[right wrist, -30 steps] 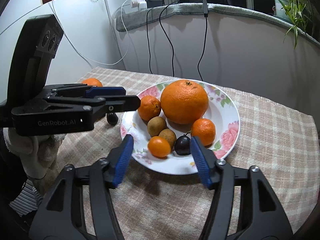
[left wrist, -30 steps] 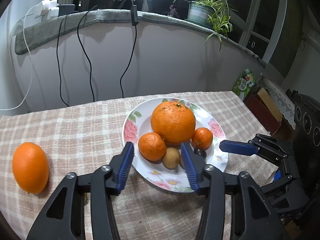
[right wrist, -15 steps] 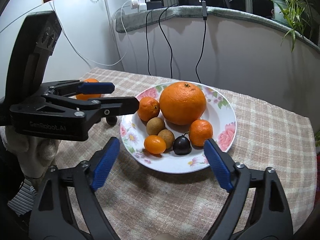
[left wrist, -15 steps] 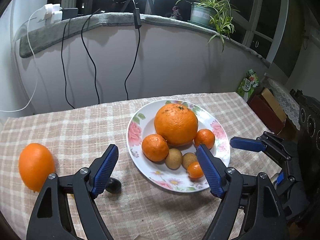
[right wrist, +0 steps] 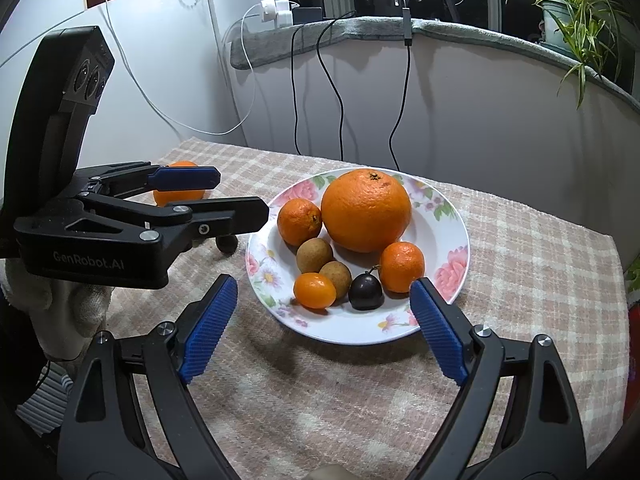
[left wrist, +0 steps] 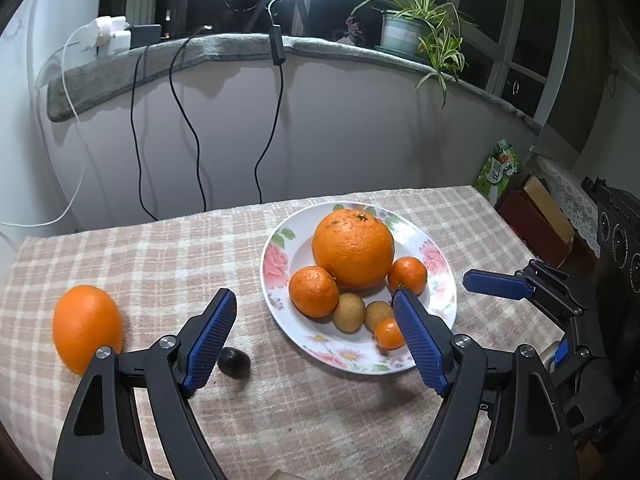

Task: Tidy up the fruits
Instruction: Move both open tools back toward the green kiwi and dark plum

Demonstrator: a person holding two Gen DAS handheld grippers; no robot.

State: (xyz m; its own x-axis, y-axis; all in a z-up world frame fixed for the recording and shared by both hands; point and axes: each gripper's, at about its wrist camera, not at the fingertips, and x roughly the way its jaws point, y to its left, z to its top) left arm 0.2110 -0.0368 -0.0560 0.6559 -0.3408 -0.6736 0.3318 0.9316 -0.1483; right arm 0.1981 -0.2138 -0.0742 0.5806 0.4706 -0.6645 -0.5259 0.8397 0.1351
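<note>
A floral plate [left wrist: 442,300] [right wrist: 458,236] holds a big orange [left wrist: 353,249] [right wrist: 366,210], two mandarins, two brown longans, a kumquat [right wrist: 314,290] and a dark plum [right wrist: 365,291]. A loose orange [left wrist: 87,327] [right wrist: 180,195] and a loose dark plum [left wrist: 234,362] [right wrist: 227,243] lie on the cloth left of the plate. My left gripper [left wrist: 316,338] [right wrist: 224,196] is open and empty, above the cloth at the plate's near-left edge. My right gripper [right wrist: 322,326] is open and empty in front of the plate.
The checked tablecloth [left wrist: 180,256] ends at a white wall with hanging cables [left wrist: 188,128]. A ledge carries a potted plant [left wrist: 416,36] and chargers [left wrist: 108,36]. Boxes [left wrist: 536,216] stand beyond the table's right edge.
Both grippers have opened wide and drawn back from the plate. The loose dark plum, hidden by my left finger before, now shows on the cloth.
</note>
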